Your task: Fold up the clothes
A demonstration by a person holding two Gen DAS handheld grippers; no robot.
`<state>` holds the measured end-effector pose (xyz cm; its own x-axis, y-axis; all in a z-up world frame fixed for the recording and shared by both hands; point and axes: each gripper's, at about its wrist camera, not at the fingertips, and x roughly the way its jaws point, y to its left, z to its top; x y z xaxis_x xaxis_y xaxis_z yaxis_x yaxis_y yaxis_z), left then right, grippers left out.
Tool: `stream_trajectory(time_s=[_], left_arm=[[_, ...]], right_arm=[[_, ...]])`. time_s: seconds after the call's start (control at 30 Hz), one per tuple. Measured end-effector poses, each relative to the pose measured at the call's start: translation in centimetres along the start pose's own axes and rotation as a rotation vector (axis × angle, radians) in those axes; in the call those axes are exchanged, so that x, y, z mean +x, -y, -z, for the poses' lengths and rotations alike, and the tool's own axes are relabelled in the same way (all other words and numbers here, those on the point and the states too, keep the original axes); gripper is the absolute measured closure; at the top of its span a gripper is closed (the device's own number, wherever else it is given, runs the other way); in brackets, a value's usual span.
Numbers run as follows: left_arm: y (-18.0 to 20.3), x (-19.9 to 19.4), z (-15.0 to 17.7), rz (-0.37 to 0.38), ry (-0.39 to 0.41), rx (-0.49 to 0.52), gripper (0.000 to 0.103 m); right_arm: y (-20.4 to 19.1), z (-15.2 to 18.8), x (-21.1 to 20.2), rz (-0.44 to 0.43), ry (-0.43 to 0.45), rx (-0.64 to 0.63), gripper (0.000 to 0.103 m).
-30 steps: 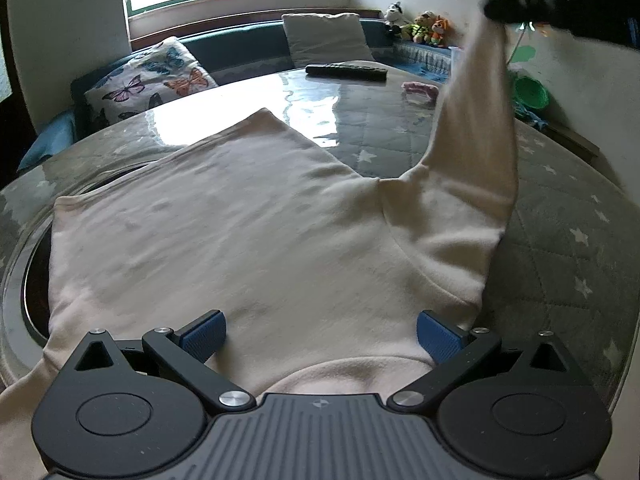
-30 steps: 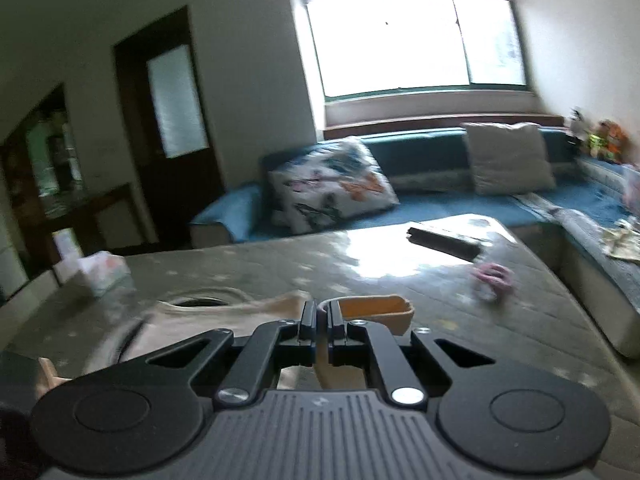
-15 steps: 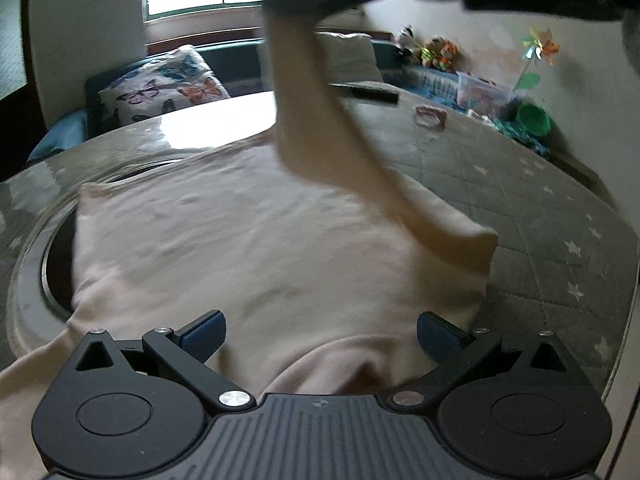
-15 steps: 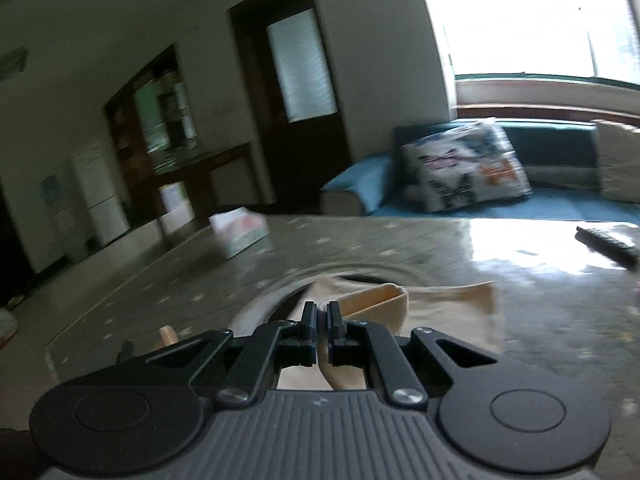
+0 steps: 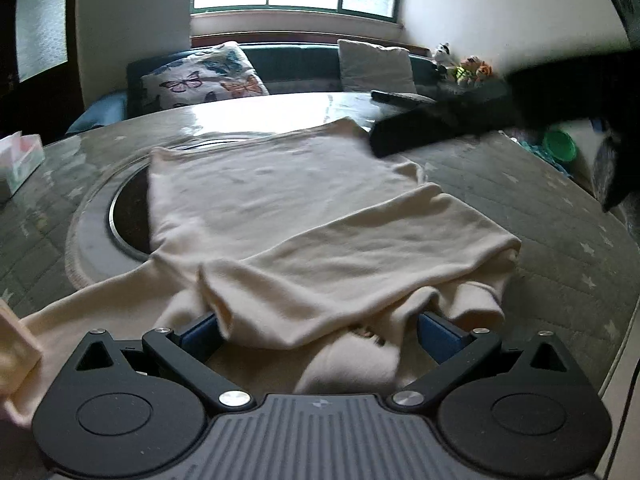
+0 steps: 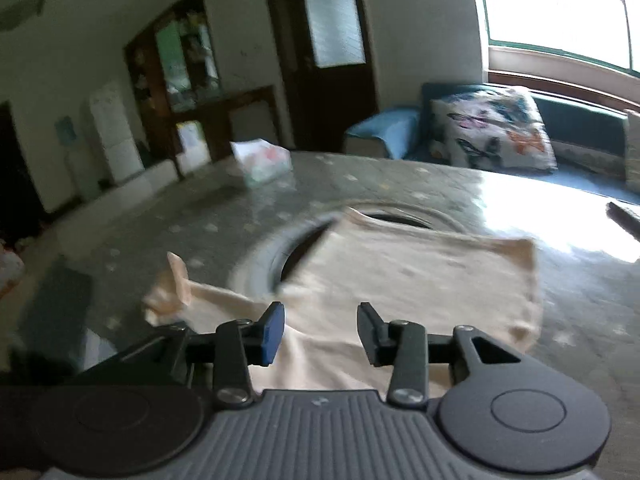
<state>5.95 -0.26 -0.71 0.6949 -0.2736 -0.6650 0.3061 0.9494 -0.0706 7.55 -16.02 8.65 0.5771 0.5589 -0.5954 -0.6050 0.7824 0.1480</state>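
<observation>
Daylight from a wide window is glaring off a round desk covered in grey quilted, star-printed cloth under a glossy sheet. A cream sweater is lying across the middle of the frame, one sleeve folded over its body. It is looking soft, limp and light, likely to slump and crease, so cuffs, hem corners or shoulder seams are seeming the best holds. At the lower edge, the left gripper is standing wide open over bunched fabric, pinching nothing. The right gripper is opening above the cloth, nothing between its blue pads.
</observation>
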Motion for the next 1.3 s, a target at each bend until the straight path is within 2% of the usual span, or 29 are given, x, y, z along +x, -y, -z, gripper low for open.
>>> stream_trajectory(time_s=[0.13,0.27,0.33,0.43,0.5,0.57,0.67,0.77,0.9,0.97,1.07,1.3], left_arm=[[-0.5,-1.2,0.3,-0.016,0.022,-0.028,0.0],[-1.1,-2.5,0.1,-0.05,0.047,-0.03,0.0],[-1.5,-3.0,0.0,-0.07,0.058,-0.038,0.0],[-2.2,-3.1,-0.4,-0.102,0.065,-0.06,0.0],[-2.6,-2.9,-0.6,-0.13,0.062,-0.074,0.0],[-3.0,-2.5,-0.8,-0.162,0.052,-0.092,0.0],[-3.5,-1.8,-1.0,-0.192,0.04,-0.123,0.0],[-3.7,-1.0,-0.8,-0.223,0.013,-0.125,0.0],[-4.5,-0.3,0.1,-0.234,-0.031,-0.137,0.0],[-5.0,-0.9,0.5,-0.232,-0.025,-0.147,0.0],[-5.9,-2.3,0.8,-0.225,0.002,-0.156,0.0],[-9.3,-3.7,2.1,-0.291,-0.012,-0.207,0.0]], right_arm=[[2.1,2.0,-0.3,0.05,-0.068,-0.024,0.046],[4.0,4.7,0.3,0.076,-0.128,0.008,0.044],[4.7,5.6,0.3,0.078,-0.124,0.043,0.039],[5.5,6.9,0.4,0.065,-0.125,0.093,0.037],[5.4,7.4,0.4,0.059,-0.127,0.084,0.036],[5.3,7.0,0.2,0.054,-0.111,0.068,0.034],[5.3,6.1,0.0,0.062,-0.073,0.057,0.026],[5.5,5.4,0.6,0.081,-0.047,0.065,0.024],[5.4,5.4,2.5,0.07,-0.075,0.071,0.022],[5.1,5.5,3.2,0.071,-0.092,0.058,0.016],[4.2,5.4,3.5,0.083,-0.093,0.02,0.016],[3.3,4.4,4.8,0.095,-0.096,0.008,0.013]])
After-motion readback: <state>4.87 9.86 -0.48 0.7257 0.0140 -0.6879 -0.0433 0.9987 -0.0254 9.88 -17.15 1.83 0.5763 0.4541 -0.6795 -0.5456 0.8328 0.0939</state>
